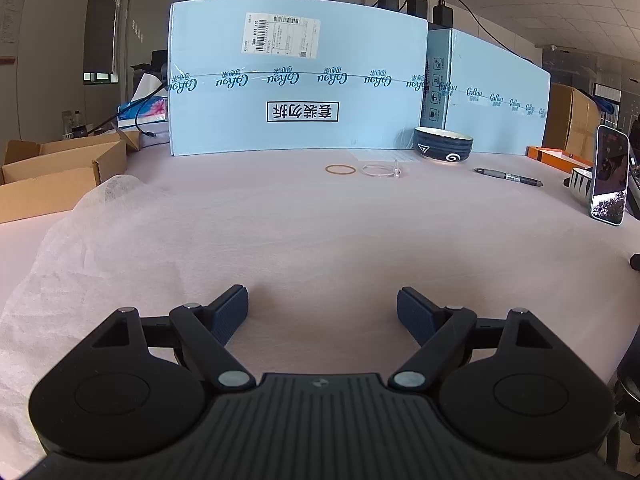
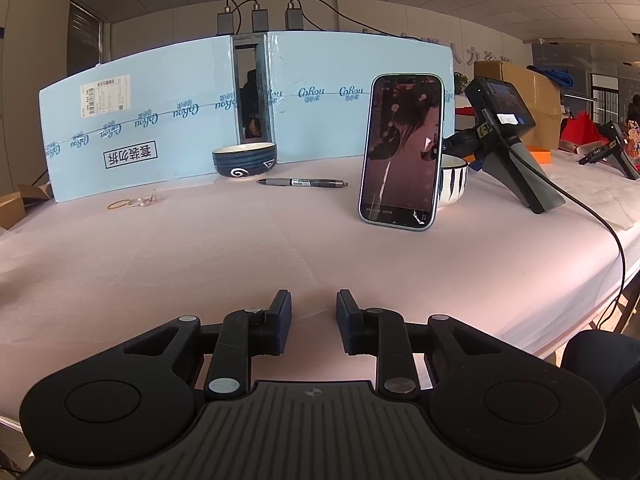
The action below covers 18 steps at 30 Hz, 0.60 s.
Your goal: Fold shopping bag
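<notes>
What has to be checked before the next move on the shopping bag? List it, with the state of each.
1. Left gripper empty, fingers wide apart: ok.
2. Right gripper empty, fingers narrowly apart: ok.
3. White bag lying flat: not ok; it sits rumpled at the left of the left gripper, ungrasped.
4. Bag's handles and edges located: cannot tell; only part of it shows.
5. Bag in the right wrist view: not ok.
6. Rubber band, pen and phone away from the bag: ok.
</notes>
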Motion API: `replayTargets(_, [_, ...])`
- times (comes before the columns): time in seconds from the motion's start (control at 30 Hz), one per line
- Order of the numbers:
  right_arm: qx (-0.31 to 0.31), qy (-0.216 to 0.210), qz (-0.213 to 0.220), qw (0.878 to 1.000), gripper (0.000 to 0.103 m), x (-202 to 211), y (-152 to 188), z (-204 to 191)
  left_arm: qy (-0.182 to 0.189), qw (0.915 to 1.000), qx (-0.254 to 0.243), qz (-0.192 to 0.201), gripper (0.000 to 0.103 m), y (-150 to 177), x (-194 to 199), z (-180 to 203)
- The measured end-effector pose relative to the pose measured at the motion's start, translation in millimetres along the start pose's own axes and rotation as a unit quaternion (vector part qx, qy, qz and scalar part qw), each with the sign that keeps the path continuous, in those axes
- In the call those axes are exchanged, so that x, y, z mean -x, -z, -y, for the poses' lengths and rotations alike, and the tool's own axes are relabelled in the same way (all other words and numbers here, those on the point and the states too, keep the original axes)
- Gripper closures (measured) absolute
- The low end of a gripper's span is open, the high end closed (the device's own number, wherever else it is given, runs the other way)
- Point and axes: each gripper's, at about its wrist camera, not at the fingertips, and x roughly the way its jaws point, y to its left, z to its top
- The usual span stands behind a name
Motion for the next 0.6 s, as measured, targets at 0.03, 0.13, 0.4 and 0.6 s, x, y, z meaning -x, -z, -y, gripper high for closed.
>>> replayTargets(0.03, [0.003,0.002,0.002,1.000,0.081,0.2,0.7,-1.6,0.000,1.0000,0.001,0.000,0.023,0.0,0.4,0.2])
replayTargets(0.13, [0.007,0.003,0.007,1.000,0.087,0.5,2.0,-4.7,-0.002,1.0000,0.006,0.001,0.023,-0.1,1.6,-0.1])
replayTargets(0.4, [-0.015,-0.029,0.018,0.999,0.101,0.2,-6.5,-5.2,-0.008,0.9991,0.041,0.004,0.023,-3.6,8.3,-11.4])
replayTargets(0.6, [-0.006,-0.109,0.051,0.993,0.101,-5.4,-28.2,-37.3,-0.022,0.9966,0.077,0.021,0.023,-4.5,23.3,-29.7])
